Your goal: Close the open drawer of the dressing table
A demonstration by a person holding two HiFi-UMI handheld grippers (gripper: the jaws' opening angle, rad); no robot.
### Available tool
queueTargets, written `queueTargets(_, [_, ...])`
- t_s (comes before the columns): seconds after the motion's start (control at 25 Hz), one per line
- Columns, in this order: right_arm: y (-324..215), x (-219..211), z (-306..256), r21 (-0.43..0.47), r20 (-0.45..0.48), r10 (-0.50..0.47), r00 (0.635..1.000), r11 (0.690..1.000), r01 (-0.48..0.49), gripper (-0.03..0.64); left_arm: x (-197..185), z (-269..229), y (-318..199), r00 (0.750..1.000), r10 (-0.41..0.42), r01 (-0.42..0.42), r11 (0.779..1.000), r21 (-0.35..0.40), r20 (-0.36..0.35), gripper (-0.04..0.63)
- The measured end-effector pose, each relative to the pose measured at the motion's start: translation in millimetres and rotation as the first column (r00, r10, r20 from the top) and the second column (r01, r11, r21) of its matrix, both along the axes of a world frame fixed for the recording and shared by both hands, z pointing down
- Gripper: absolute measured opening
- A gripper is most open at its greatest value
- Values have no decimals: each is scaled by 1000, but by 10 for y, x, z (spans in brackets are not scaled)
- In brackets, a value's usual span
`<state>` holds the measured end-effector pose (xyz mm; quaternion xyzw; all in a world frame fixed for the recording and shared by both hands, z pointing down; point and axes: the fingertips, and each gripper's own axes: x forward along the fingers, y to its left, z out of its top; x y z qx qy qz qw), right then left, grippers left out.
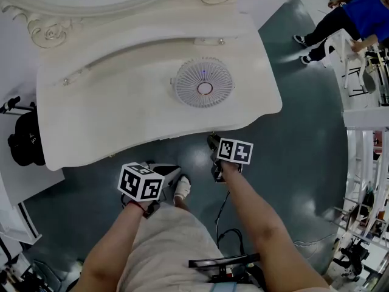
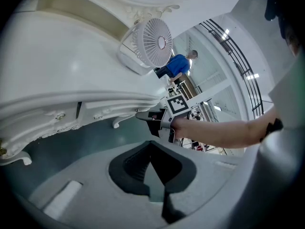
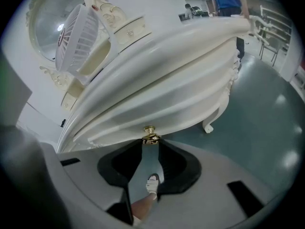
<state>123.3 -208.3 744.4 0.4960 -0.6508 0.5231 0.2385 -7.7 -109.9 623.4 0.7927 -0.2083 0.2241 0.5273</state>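
Head view: I saw the desk (image 1: 121,102) from above, with a fan (image 1: 203,83) on top. The right tool (image 1: 214,145) had its nose at the desk's front edge. The left tool (image 1: 164,170) was further back, near my shoe (image 1: 182,188). This view showed neither tool's jaw state.

Left gripper view: the left tool (image 2: 151,149) had its jaw tips together and nothing between them. From the side I saw the drawer (image 2: 102,109) front tucked under the desk edge, with a thin dark gap at its left end. The right tool's nose was up against it.

Right gripper view: the right tool (image 3: 151,149) had its jaws apart. The drawer's gold knob (image 3: 149,133) sat right at the tips. I couldn't tell whether they touched it.
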Motion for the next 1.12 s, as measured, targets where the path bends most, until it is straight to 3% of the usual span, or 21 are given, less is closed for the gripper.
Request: queueTargets(1.12, [-235, -79, 3, 43, 6, -12, 1000, 999, 12, 117, 38, 123, -153, 1000, -1, 1, 1000, -18, 3, 9])
